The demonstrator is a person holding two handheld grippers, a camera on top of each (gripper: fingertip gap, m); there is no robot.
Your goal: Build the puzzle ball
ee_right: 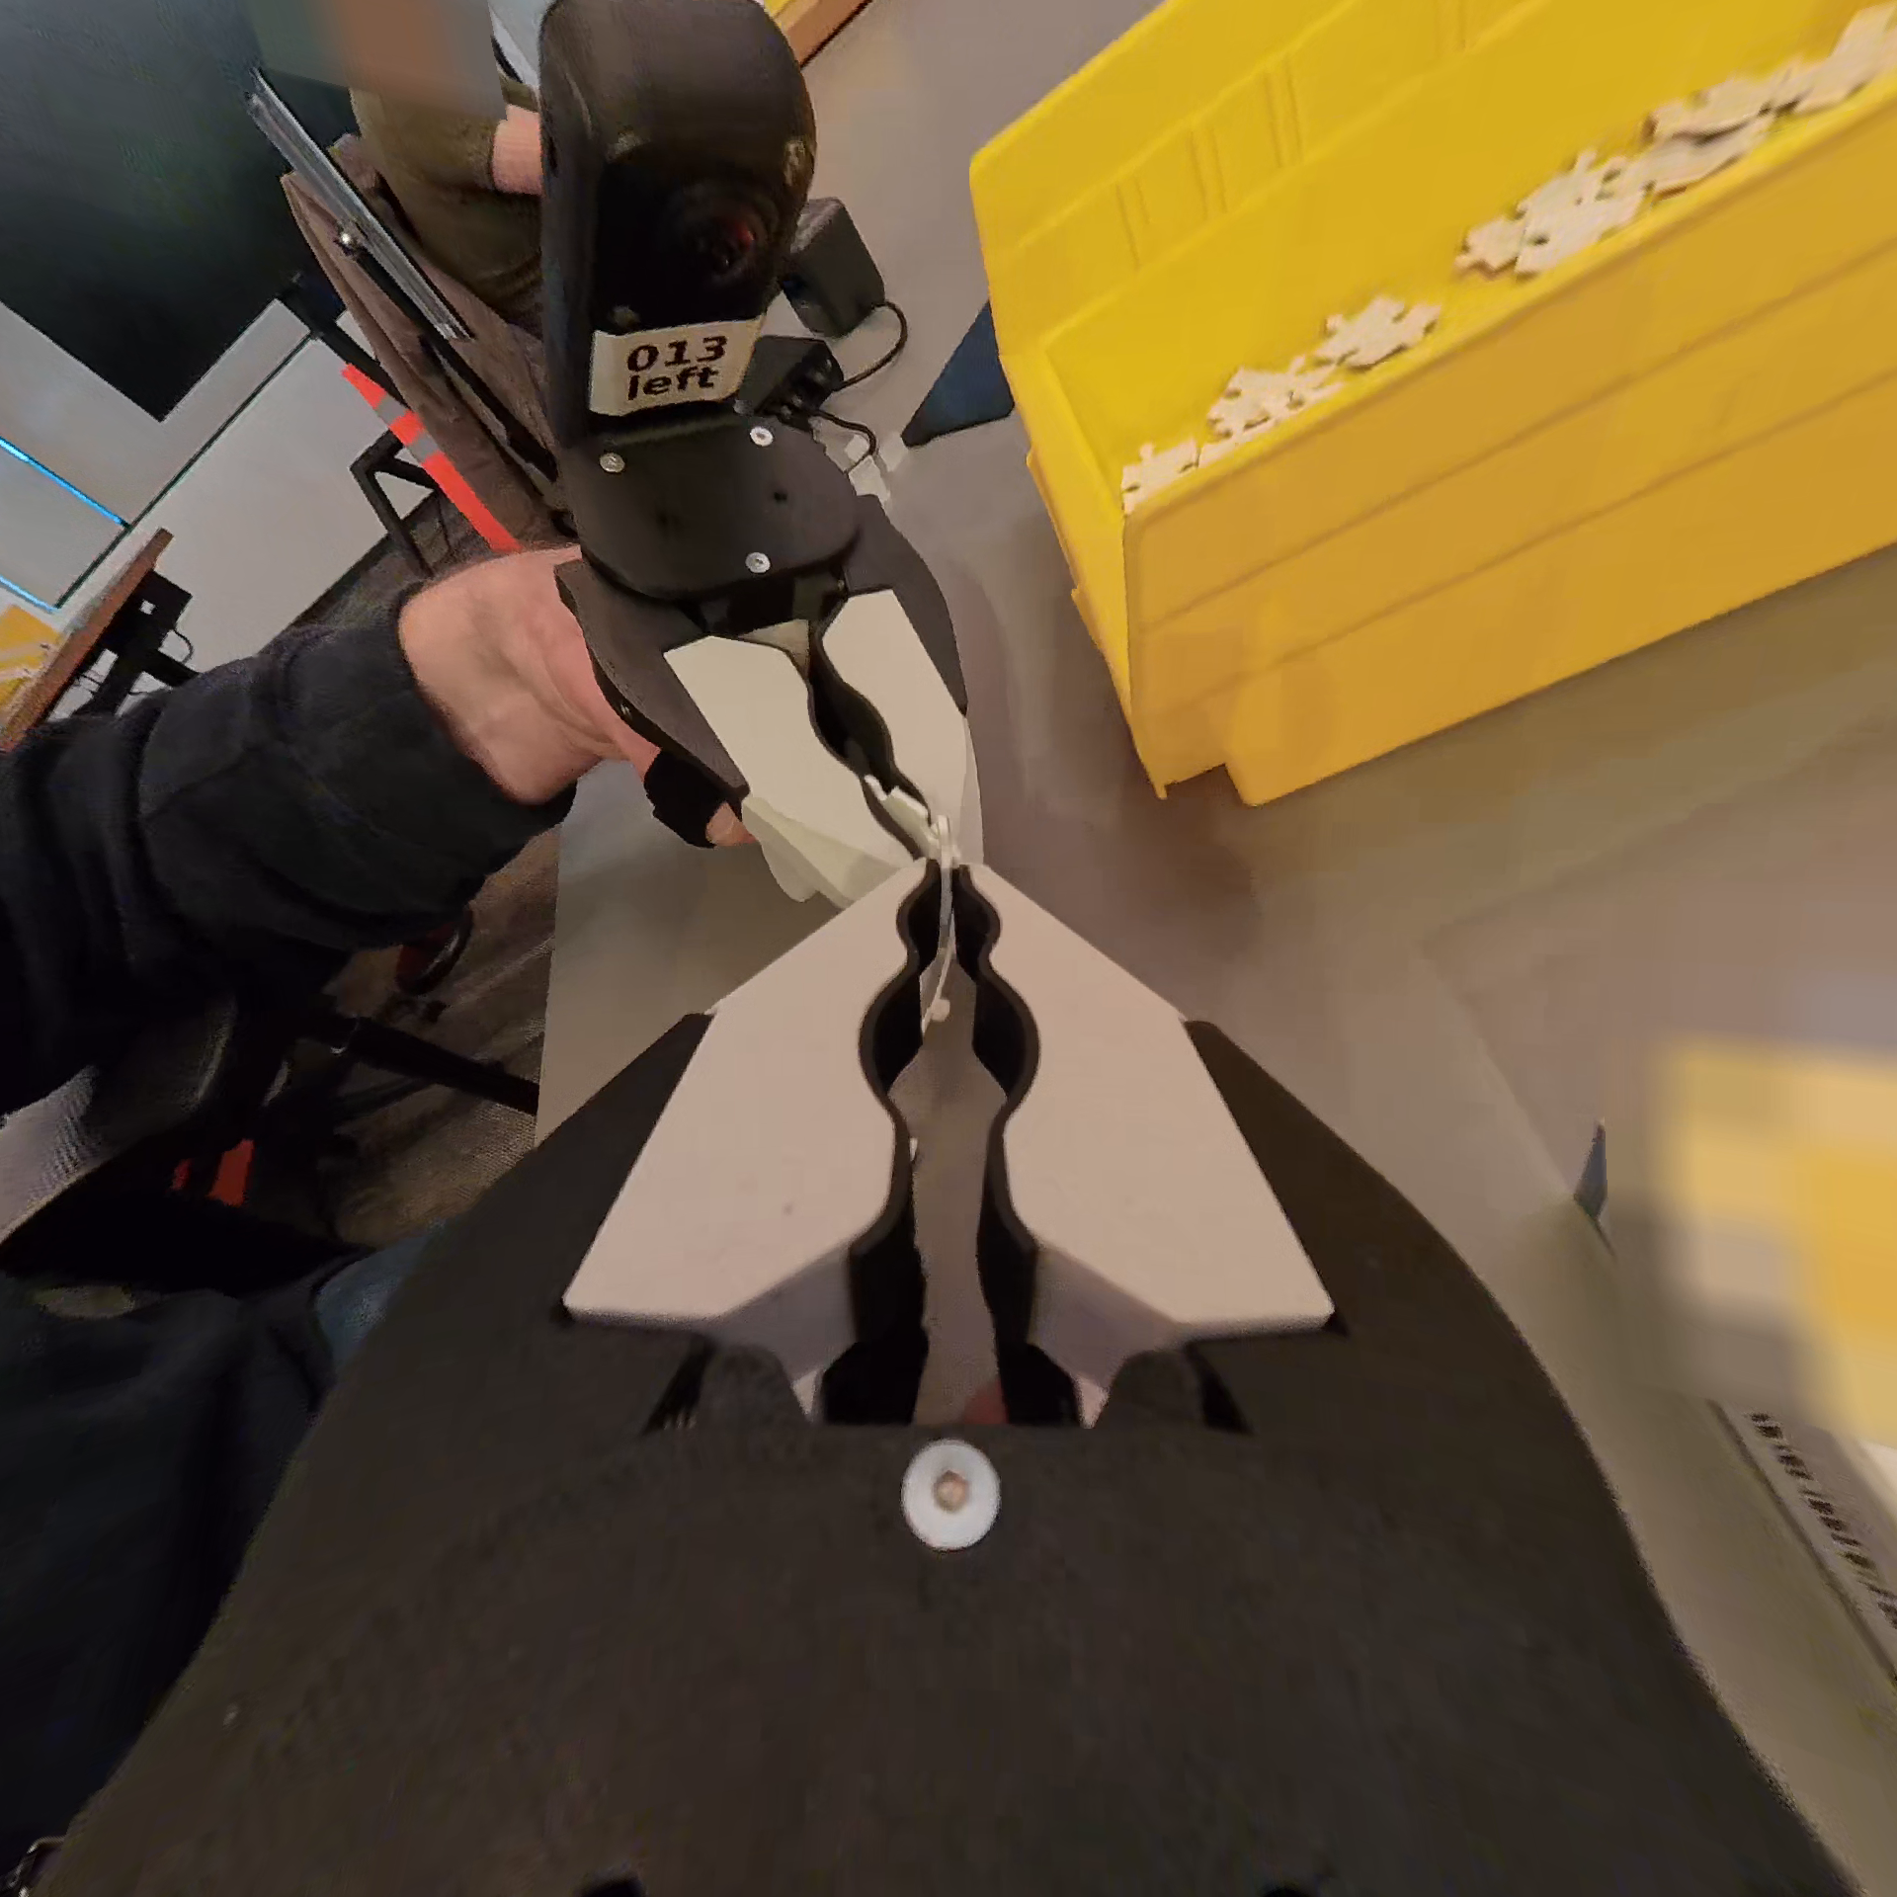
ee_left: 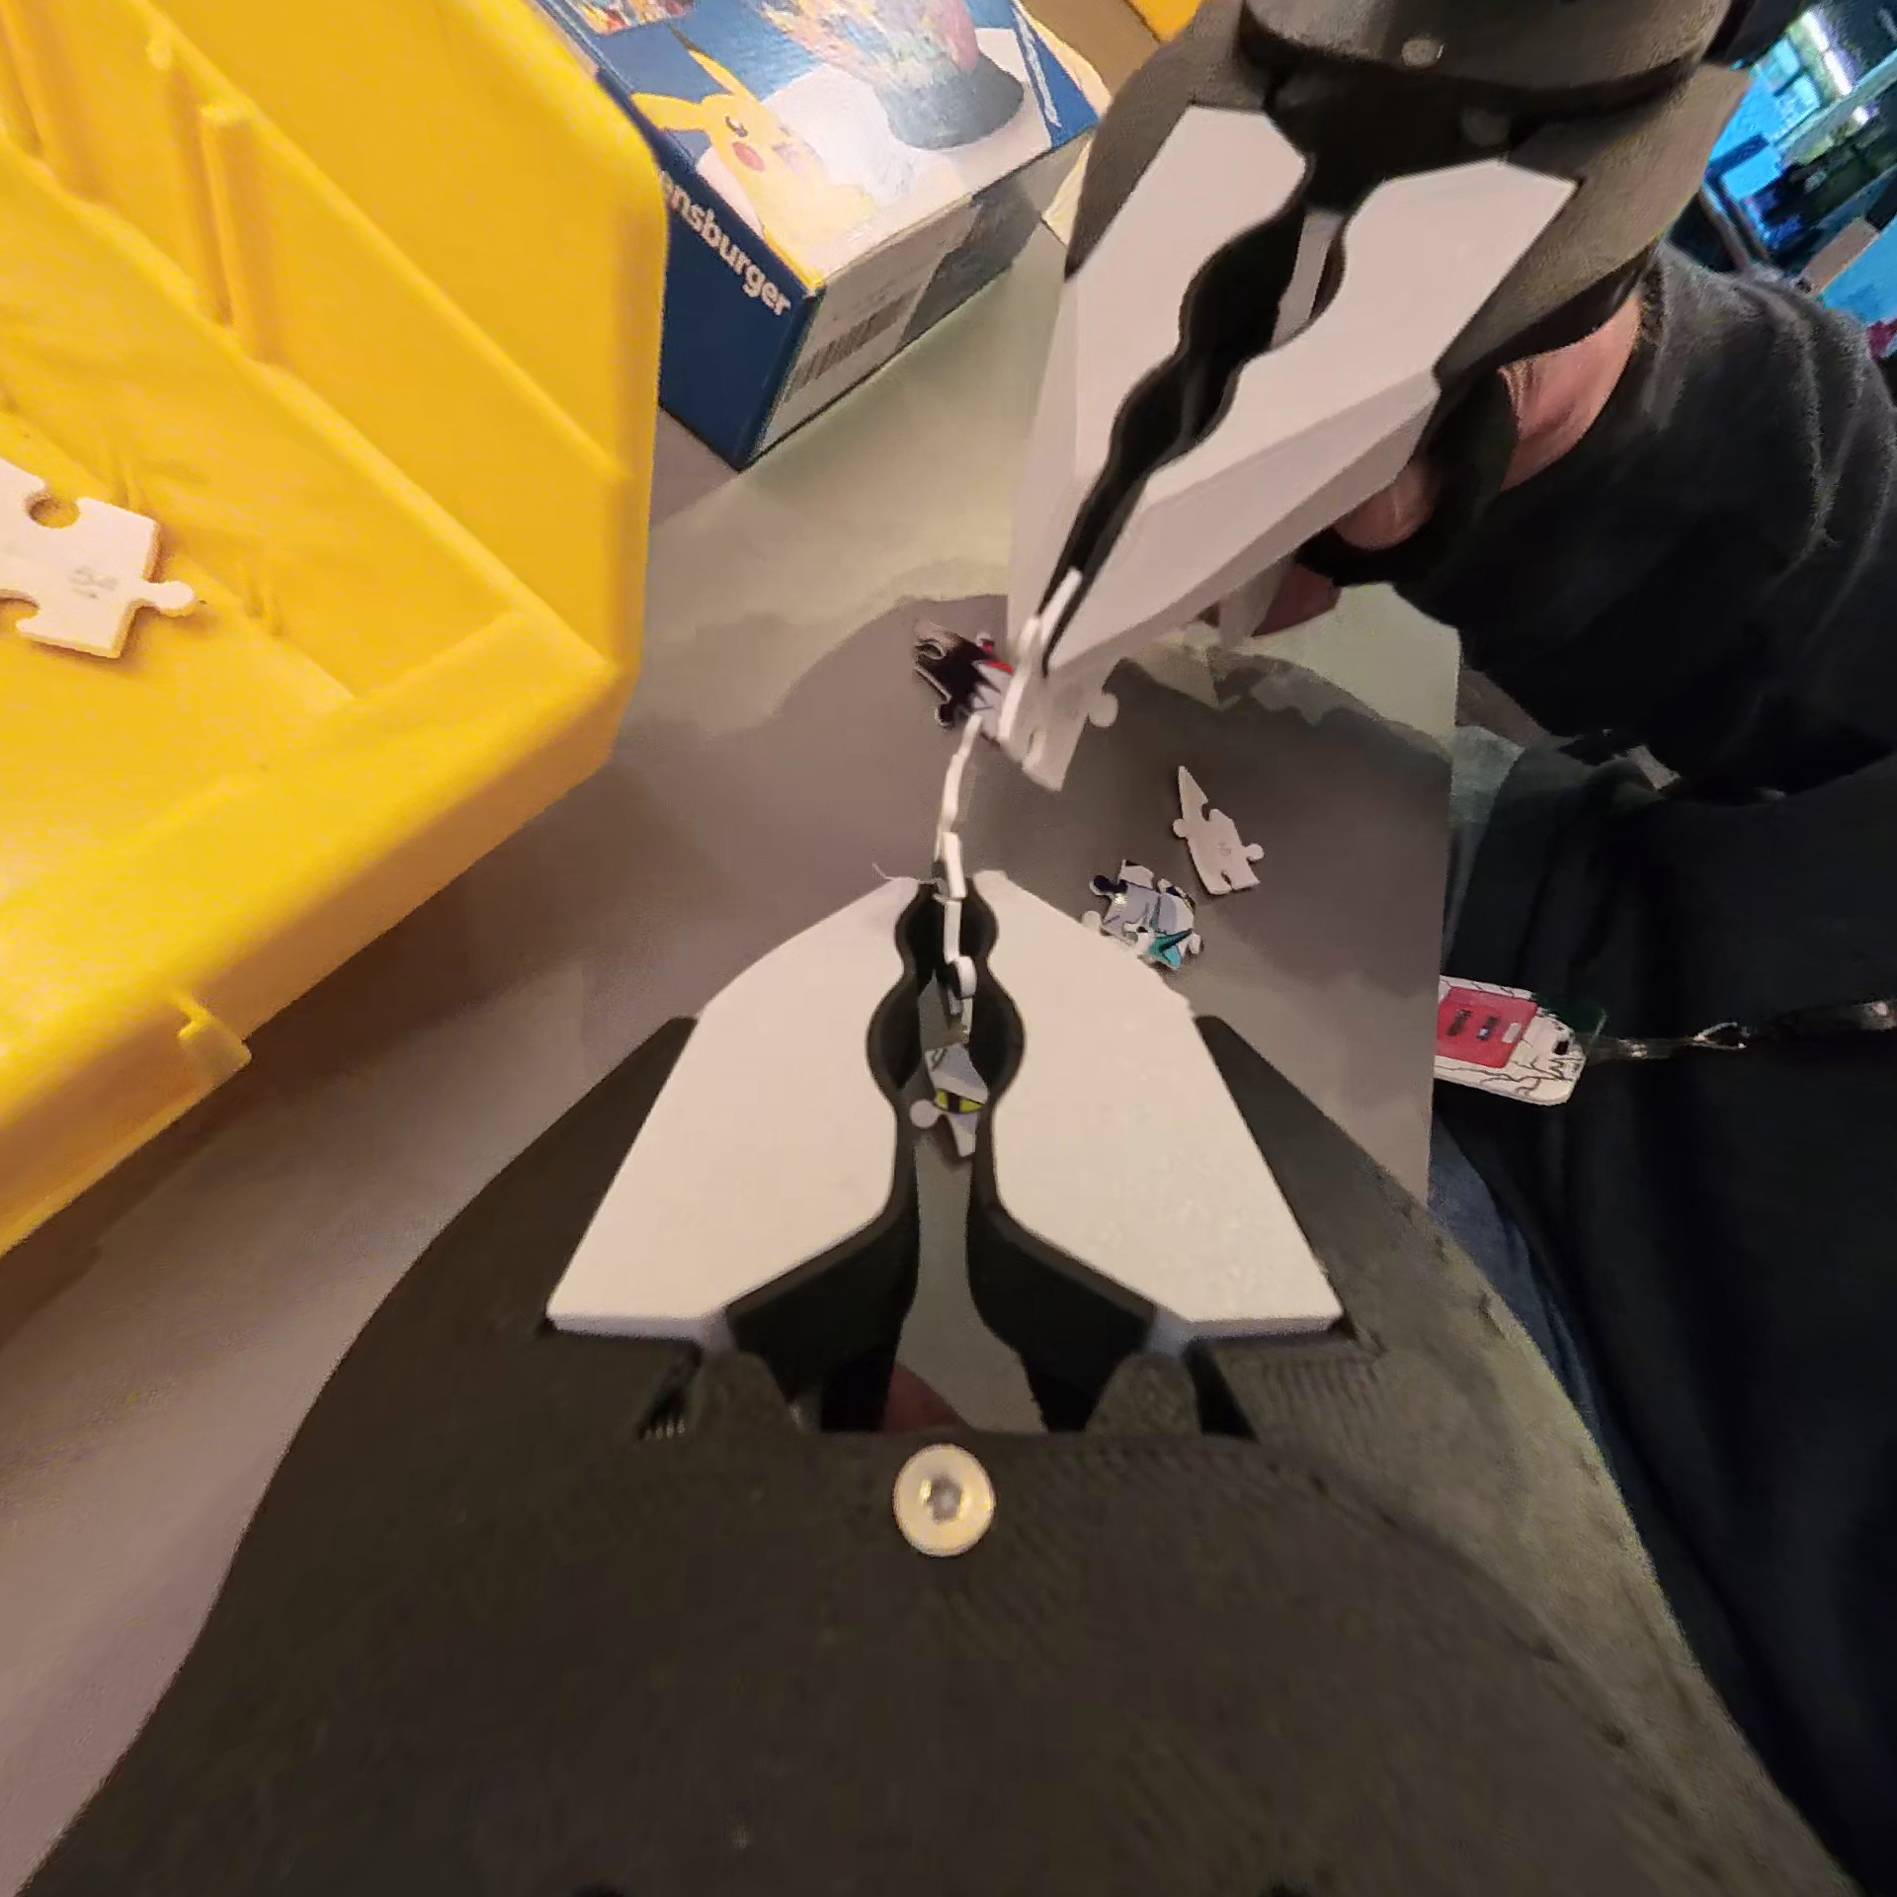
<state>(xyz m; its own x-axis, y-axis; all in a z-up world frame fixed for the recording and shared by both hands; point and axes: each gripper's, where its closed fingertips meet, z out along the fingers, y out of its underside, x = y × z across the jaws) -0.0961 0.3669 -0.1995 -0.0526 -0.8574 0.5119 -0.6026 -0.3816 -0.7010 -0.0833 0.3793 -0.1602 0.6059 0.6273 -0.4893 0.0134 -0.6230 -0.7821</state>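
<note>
In the left wrist view the left gripper (ee_left: 950, 903) is closed at its tips on a thin strip of joined puzzle pieces (ee_left: 957, 821) seen edge-on; the strip runs away from the tips toward the right gripper (ee_left: 1037, 642), which comes in from the far right and is pinched tight on a white puzzle piece (ee_left: 1047, 719) at the strip's far end; both are held above the grey table (ee_left: 719, 821); three loose pieces (ee_left: 1216, 837) lie on the table to the right, one white side up; a yellow bin (ee_left: 359, 513) fills the left, a single white piece (ee_left: 82, 575) inside it; a blue puzzle box (ee_left: 821, 205) stands far behind.

In the right wrist view the right gripper (ee_right: 950, 873) is closed on the white piece (ee_right: 939, 955); the left gripper (ee_right: 903, 811), held by a hand (ee_right: 513, 678), meets it tip to tip; the yellow bin (ee_right: 1437, 565) at far right holds many pale pieces (ee_right: 1540, 226).
</note>
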